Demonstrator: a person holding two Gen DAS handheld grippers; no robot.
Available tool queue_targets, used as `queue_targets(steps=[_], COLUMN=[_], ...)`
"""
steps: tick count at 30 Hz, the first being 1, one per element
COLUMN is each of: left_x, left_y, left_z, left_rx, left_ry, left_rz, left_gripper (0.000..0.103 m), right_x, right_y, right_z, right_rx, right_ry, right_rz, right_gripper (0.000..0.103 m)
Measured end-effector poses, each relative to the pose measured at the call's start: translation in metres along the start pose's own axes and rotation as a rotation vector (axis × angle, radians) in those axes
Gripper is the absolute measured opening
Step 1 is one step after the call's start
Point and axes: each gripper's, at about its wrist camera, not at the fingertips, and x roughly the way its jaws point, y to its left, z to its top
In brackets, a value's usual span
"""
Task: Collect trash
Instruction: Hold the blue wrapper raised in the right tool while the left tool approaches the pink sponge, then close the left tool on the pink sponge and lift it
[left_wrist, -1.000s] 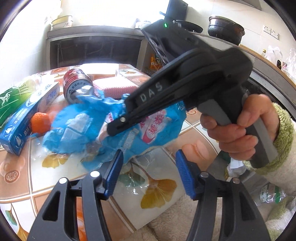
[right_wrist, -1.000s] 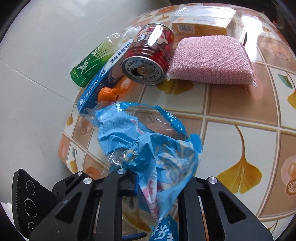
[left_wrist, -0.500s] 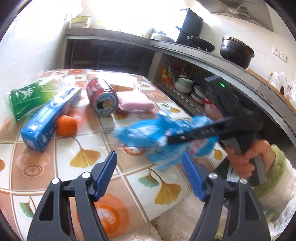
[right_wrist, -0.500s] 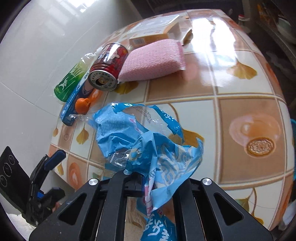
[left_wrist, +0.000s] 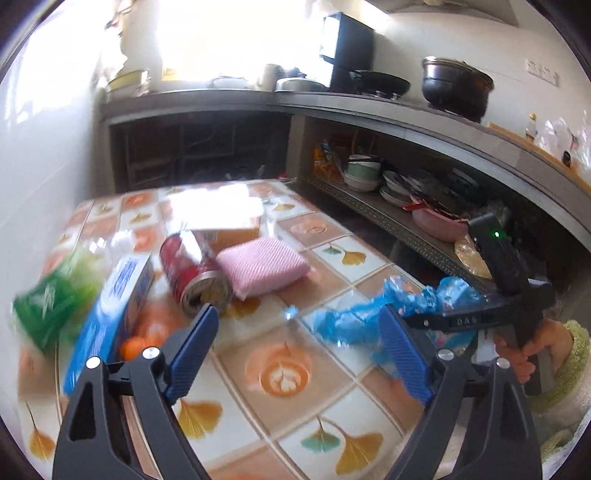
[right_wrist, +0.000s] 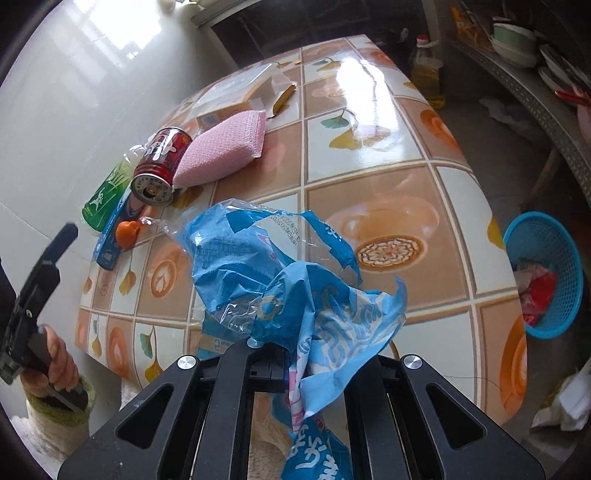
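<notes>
My right gripper (right_wrist: 291, 354) is shut on a crumpled blue plastic wrapper (right_wrist: 280, 280) and holds it in the air above the near edge of the tiled table (right_wrist: 376, 155). In the left wrist view the same wrapper (left_wrist: 369, 314) hangs from the right gripper (left_wrist: 406, 317) at the right. My left gripper (left_wrist: 299, 350) is open and empty, over the table's near part. A blue mesh trash basket (right_wrist: 546, 273) with some red and white trash in it stands on the floor to the right of the table.
On the table's left lie a red can (right_wrist: 160, 166), a pink sponge (right_wrist: 225, 147), a green bottle (right_wrist: 107, 192), a blue box (left_wrist: 110, 317), a small orange piece (right_wrist: 127, 232) and a cardboard box (right_wrist: 236, 99). A shelf with dishes (left_wrist: 406, 192) runs at the right.
My right gripper has lifted the wrapper off the table and drawn it back toward the near right edge. My left gripper has pulled back and opened wider.
</notes>
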Motion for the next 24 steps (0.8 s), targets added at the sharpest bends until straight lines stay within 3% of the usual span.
queue_targets(steps=[3,6,12,20,24], left_x=[0.031,0.071,0.156,0.220,0.240], left_y=[-0.001,-0.005,-0.009,-0.010,-0.004], left_z=[0.029,0.057,0.085,0.088,0.084], left_rx=[0.106,0.273,0.493,0.638,0.627], left_ry=[0.088,0.193,0.469,0.714,0.789], left_rz=[-0.042,-0.053,-0.106,-0.137,-0.111], left_gripper=[0.090,0.090,0.092,0.095,0.095], right_x=[-0.001,0.000,-0.001,-0.002,-0.004], right_y=[0.003,0.002,-0.003,-0.018,-0.026], right_z=[-0.001,-0.002,-0.006,-0.006,-0.007], right_rx=[-0.020,-0.036,-0.046,-0.036,-0.031], right_ry=[-0.005,-0.012,-0.029,-0.029,-0.035], right_rz=[0.005,0.015,0.048,0.116,0.137], right_gripper=[0.004,0.004,0.004,0.004,0.004])
